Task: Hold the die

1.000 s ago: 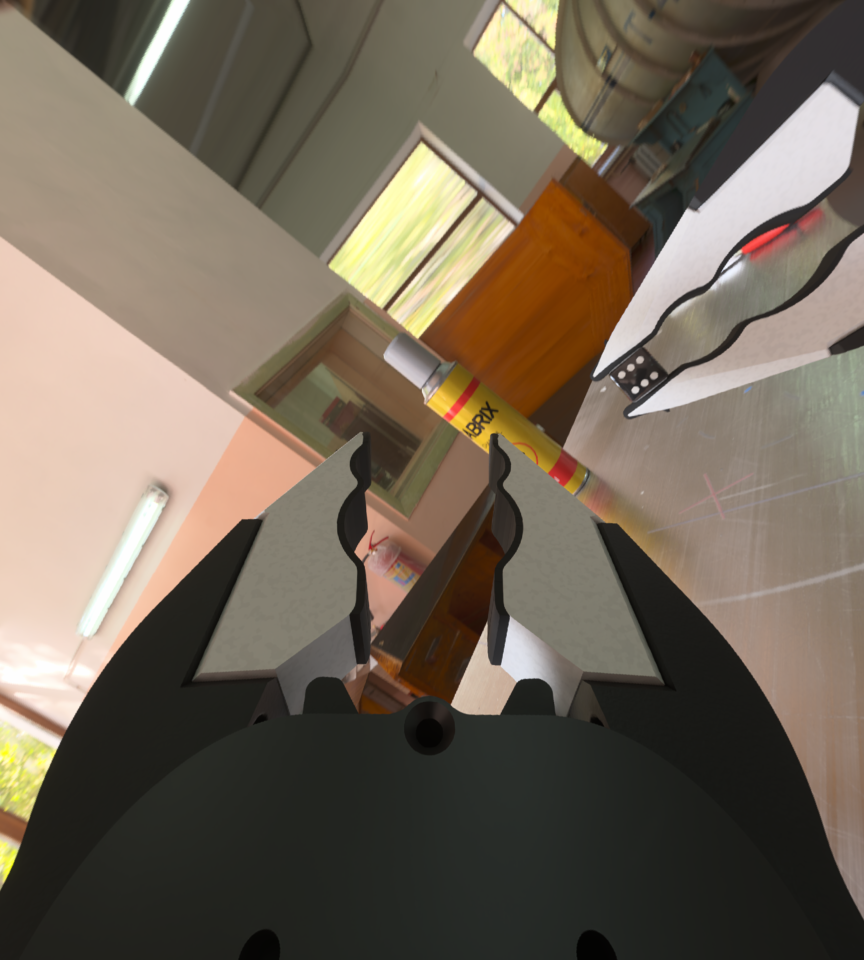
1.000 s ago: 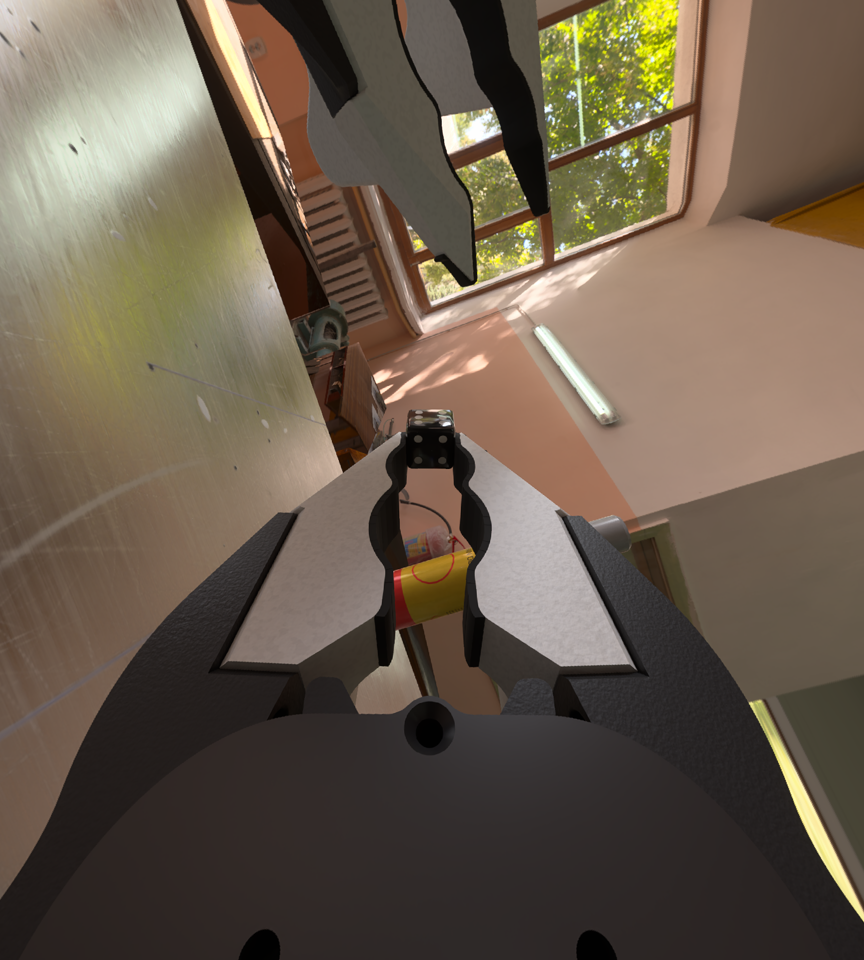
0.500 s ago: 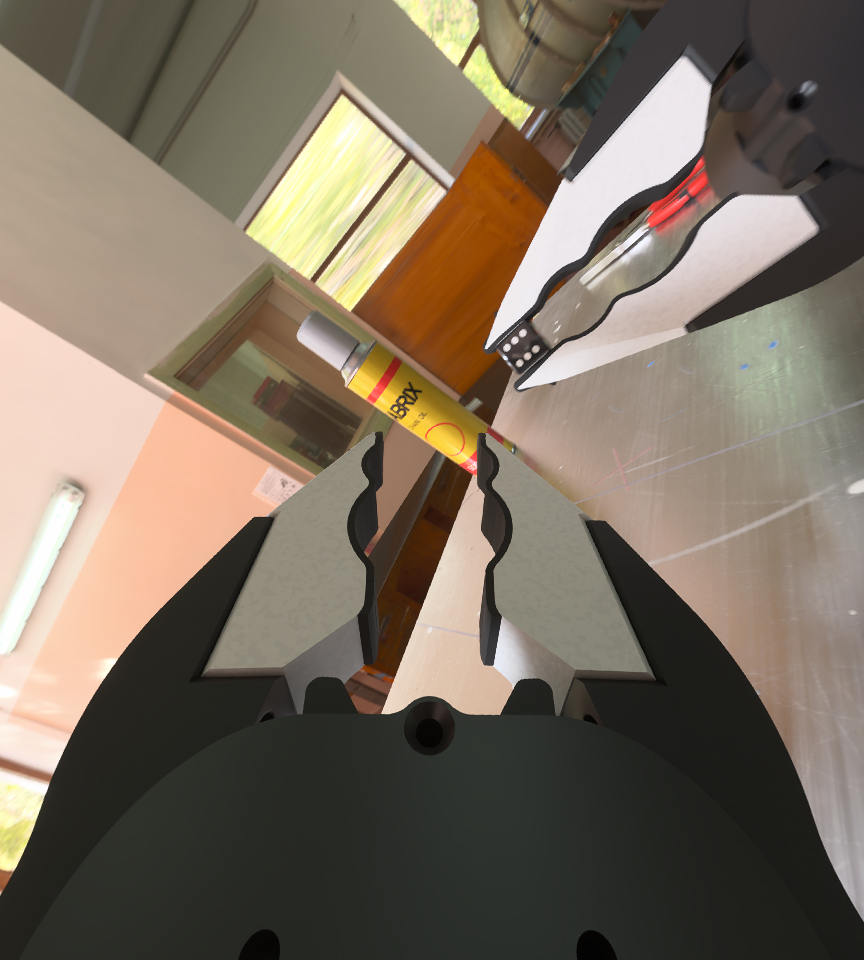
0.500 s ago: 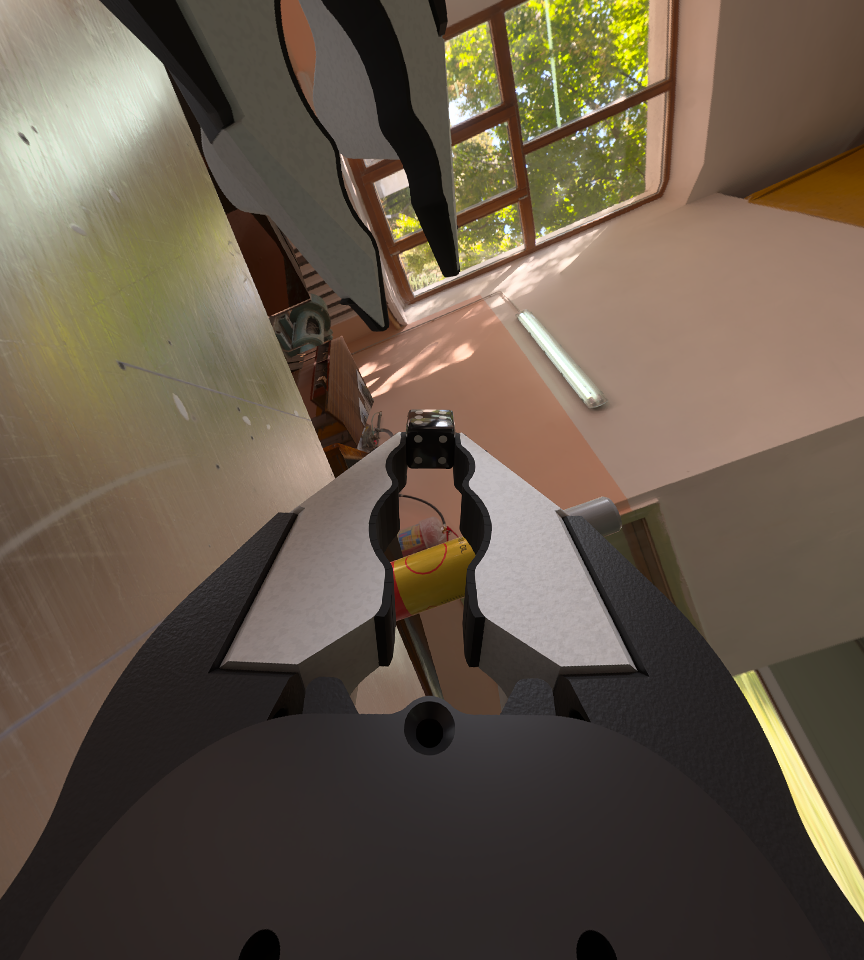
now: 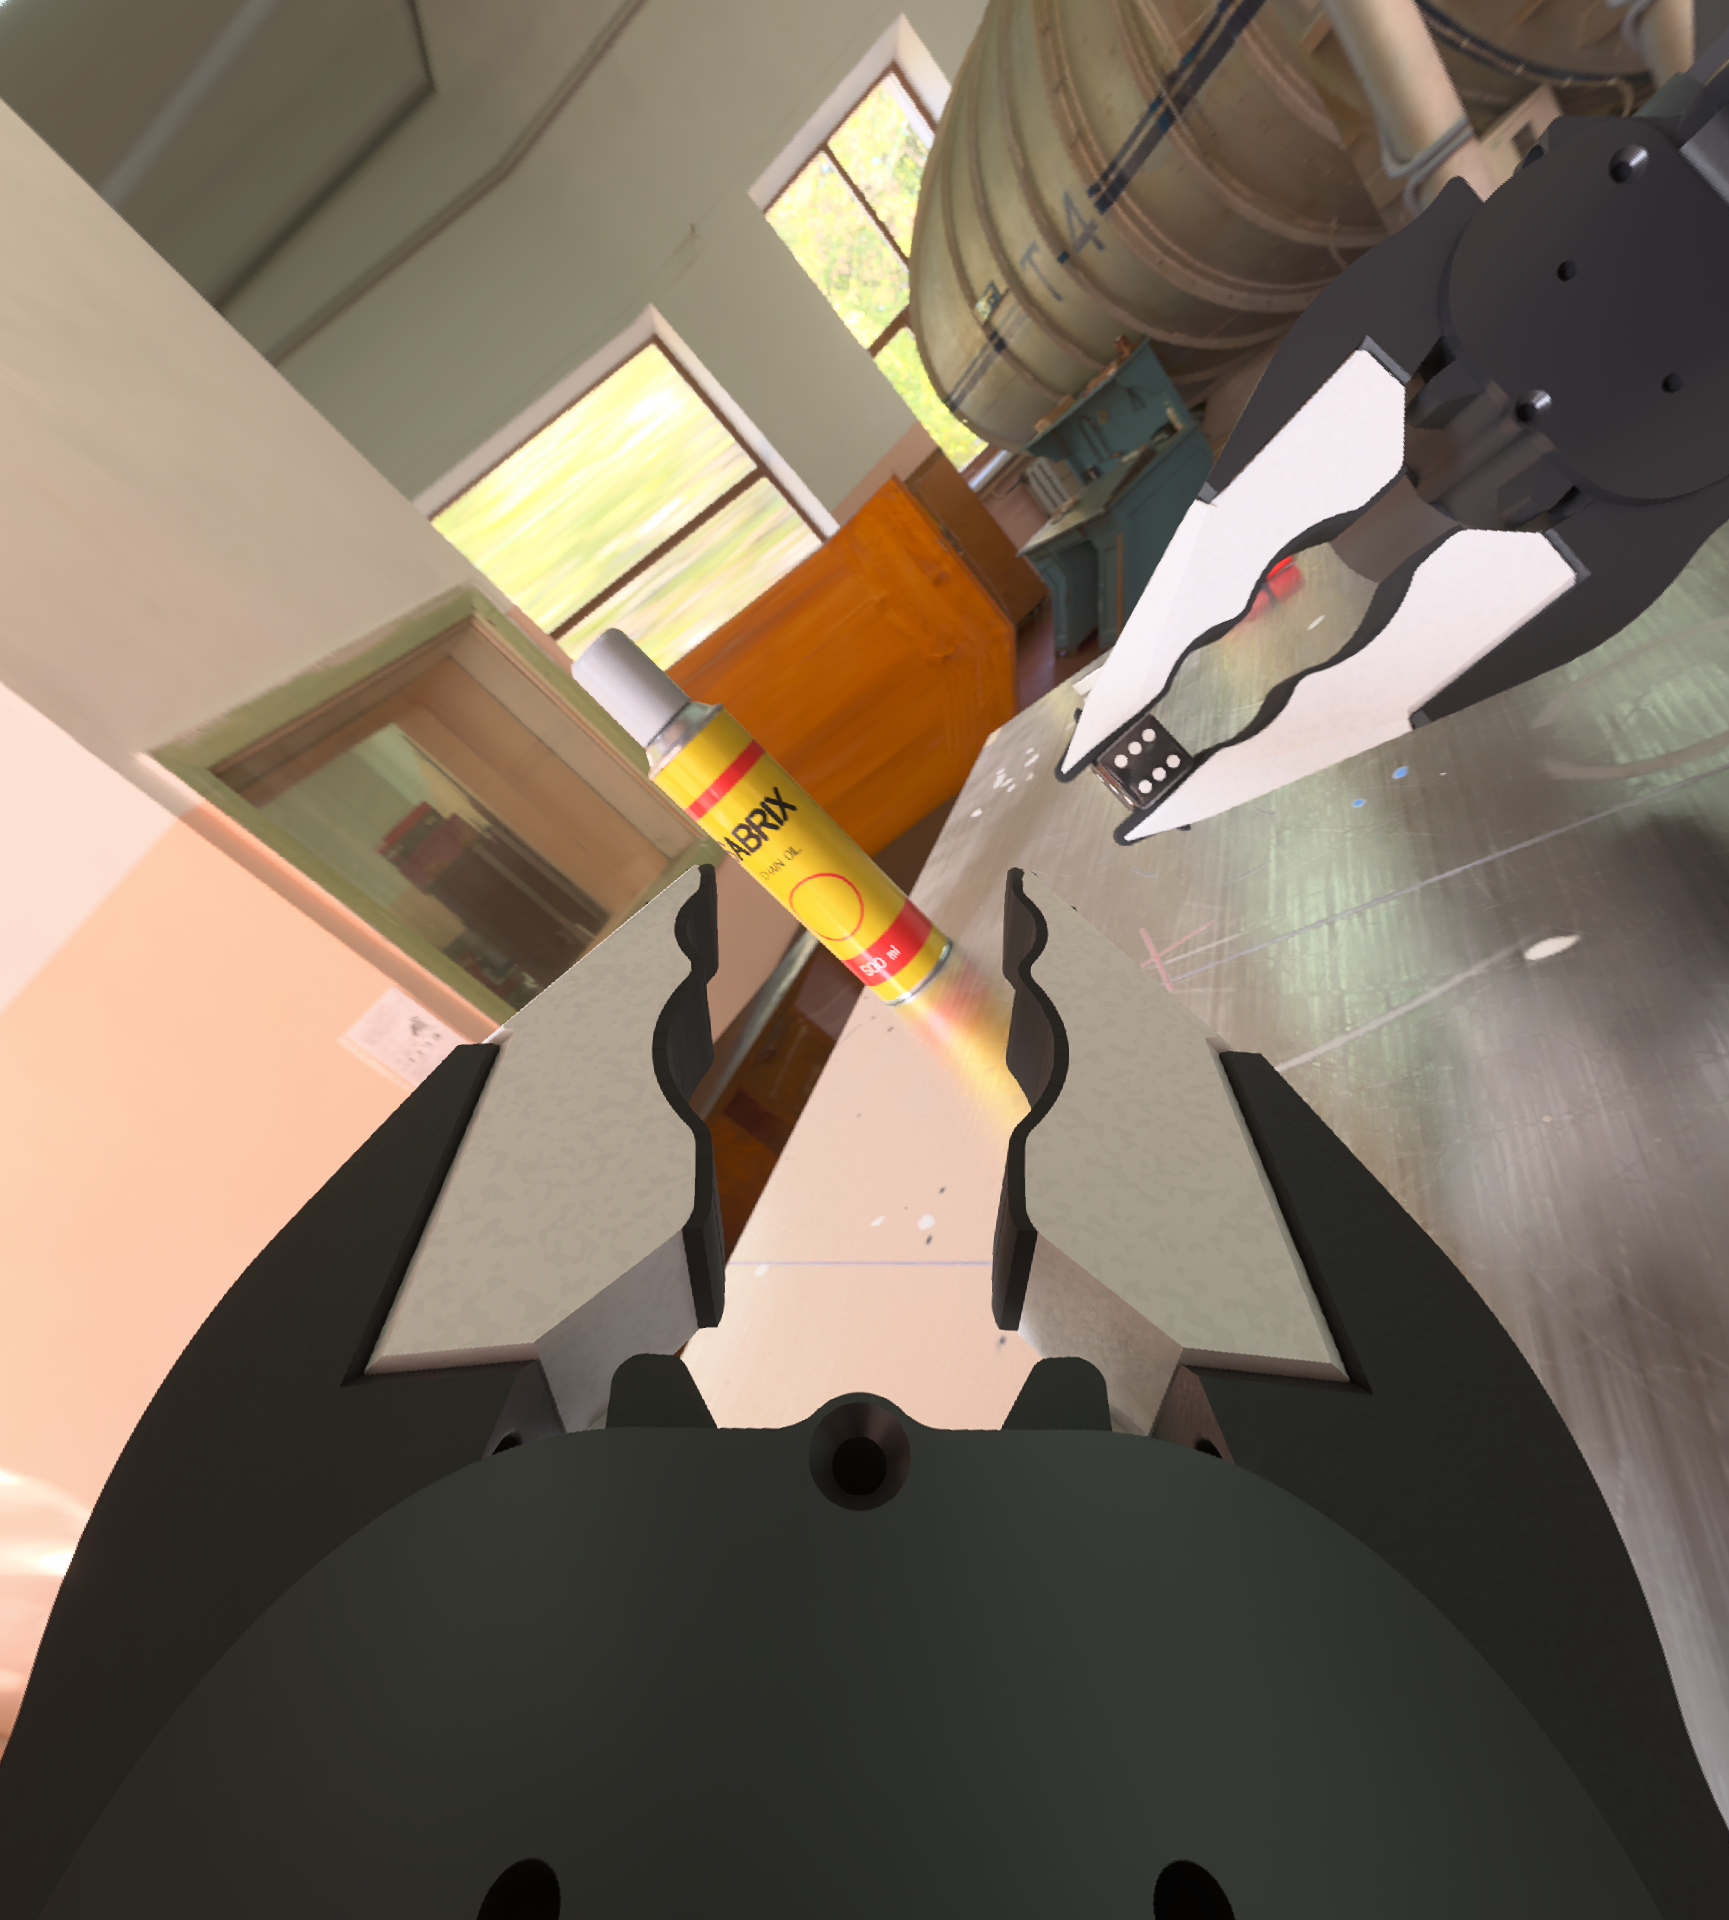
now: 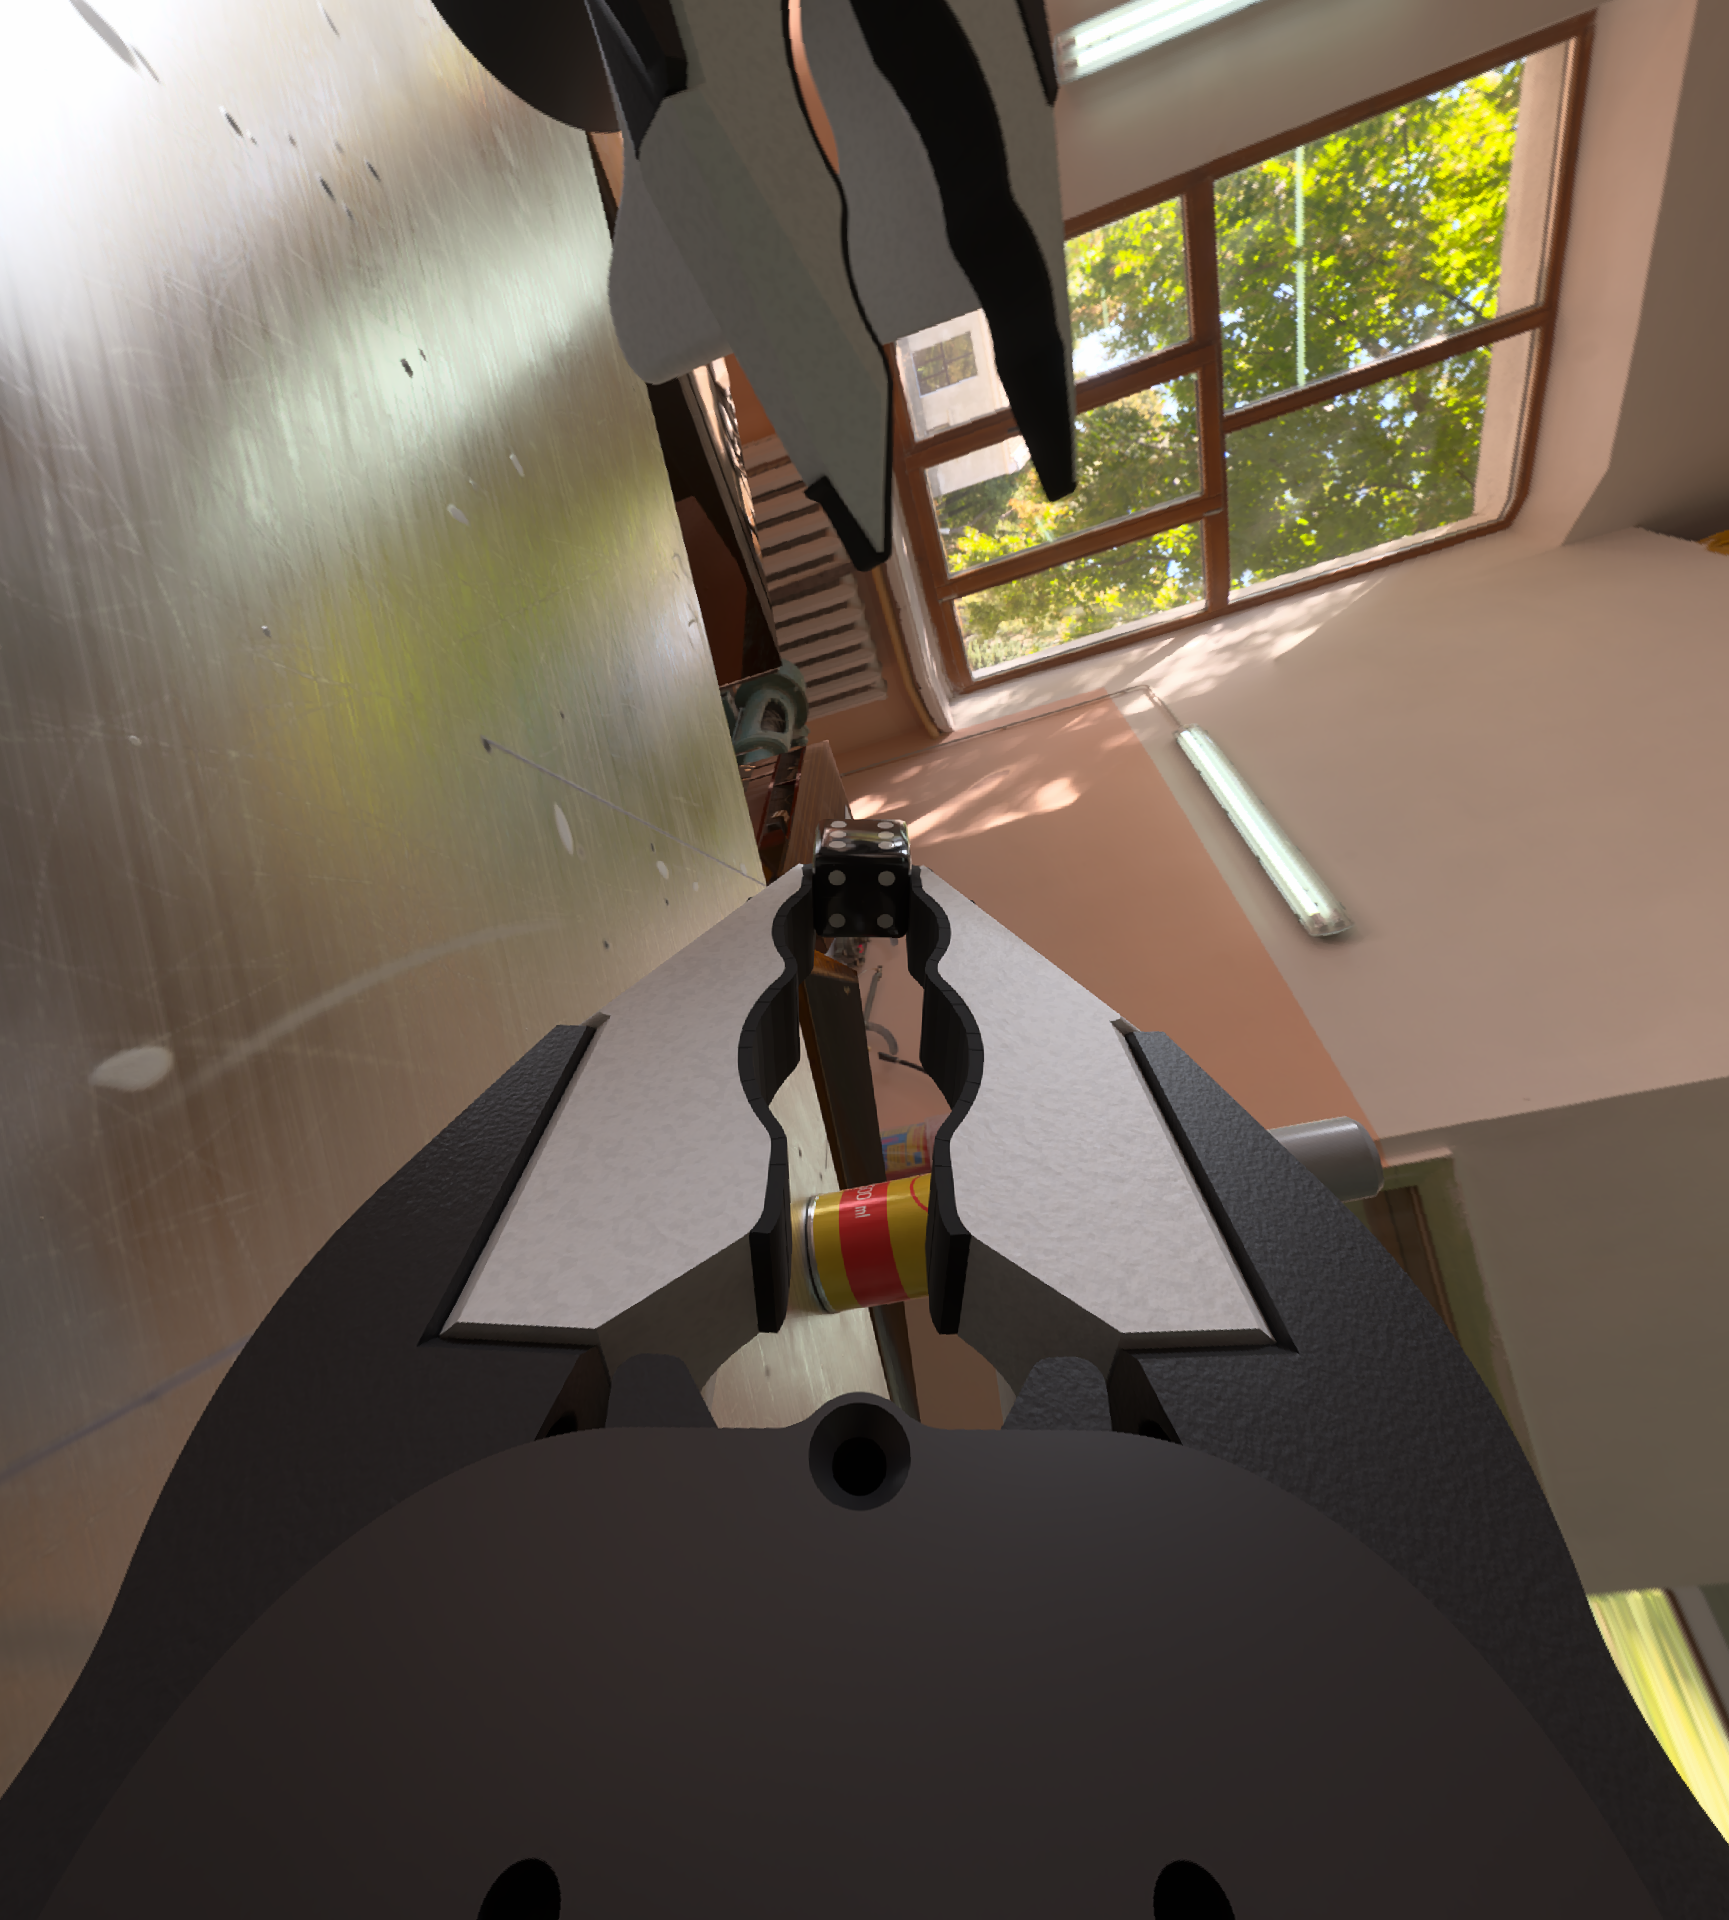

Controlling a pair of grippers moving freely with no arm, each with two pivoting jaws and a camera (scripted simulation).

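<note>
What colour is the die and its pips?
The die is black with white pips, clearest in the right wrist view, pinched at the right gripper tips.

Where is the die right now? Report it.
The die is pinched at the tips of the right tongs, off the table; the left view shows it upper right.

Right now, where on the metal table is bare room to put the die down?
The table is bare from the spray can across to the die, which the right hand-held gripper clamps, and nearer the camera too. It is crowded only at the can, between the open left hand-held gripper's tips.
</note>
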